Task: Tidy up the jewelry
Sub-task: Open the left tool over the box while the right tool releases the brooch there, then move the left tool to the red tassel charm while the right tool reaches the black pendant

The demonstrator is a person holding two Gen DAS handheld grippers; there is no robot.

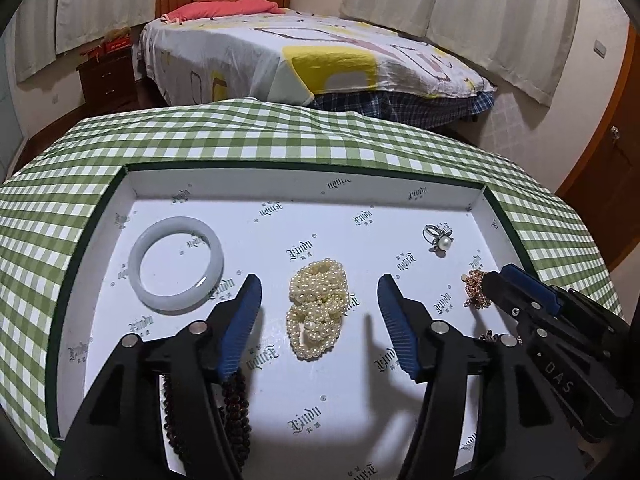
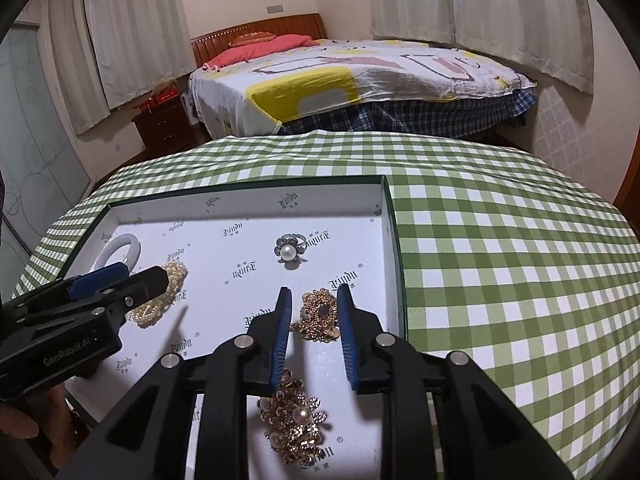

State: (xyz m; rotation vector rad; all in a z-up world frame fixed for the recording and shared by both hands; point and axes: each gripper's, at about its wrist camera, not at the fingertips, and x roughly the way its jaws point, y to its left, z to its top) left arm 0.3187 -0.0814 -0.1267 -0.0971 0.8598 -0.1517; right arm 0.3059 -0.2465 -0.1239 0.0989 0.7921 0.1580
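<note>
Both grippers look done placing: left gripper (image 1: 320,300) gapes around the pearl strand (image 1: 318,312), right gripper (image 2: 314,320) barely parted beside 1 gold earring (image 2: 320,314) (each untouched) inside the tray (image 2: 394,240).

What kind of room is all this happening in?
Most likely a home bedroom: a made bed with a patterned sheet and a wooden headboard, pale curtains, and a green-checked tablecloth under the white jewelry tray.

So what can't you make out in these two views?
- Dark beads: left view, mostly hidden under the left gripper; full length unclear.
- Gold jewelry: left view, partly covered by the right gripper.
- Bangle: right view, left gripper blocks its near side.
- Right gripper: whether its pads touch the gold piece is unclear.
</note>
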